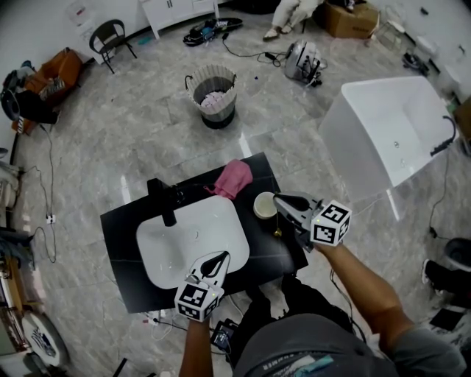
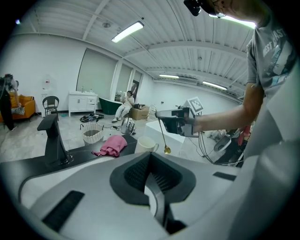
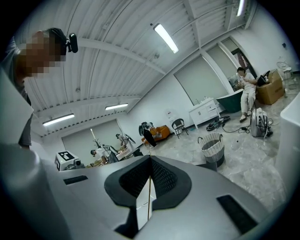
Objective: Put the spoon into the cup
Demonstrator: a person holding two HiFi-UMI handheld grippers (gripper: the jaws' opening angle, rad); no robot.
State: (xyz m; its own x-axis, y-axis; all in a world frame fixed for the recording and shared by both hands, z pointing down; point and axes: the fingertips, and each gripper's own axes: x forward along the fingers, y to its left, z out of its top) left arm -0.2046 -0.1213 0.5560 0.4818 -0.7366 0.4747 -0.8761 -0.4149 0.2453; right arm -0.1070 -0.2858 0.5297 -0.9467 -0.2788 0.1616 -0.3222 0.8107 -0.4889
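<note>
Where right hand-held gripper (image 1: 277,197) clamps, spoon (image 2: 163,133) top hidden

On my feed a black counter (image 1: 121,221) carries a white sink (image 1: 221,221), with a black faucet (image 1: 163,200) upright at the sink's far left edge. A pink cloth (image 1: 234,177) lies crumpled at the counter's far edge. Beyond it, on the grey floor (image 1: 110,140), stands a basket (image 1: 218,118) with pale stuff inside. A white bathtub (image 1: 383,132) sits to the right, apart from the counter. Farther off I make out a chair (image 1: 110,37), an orange sofa (image 1: 59,70) and a cardboard box (image 1: 349,18).
</note>
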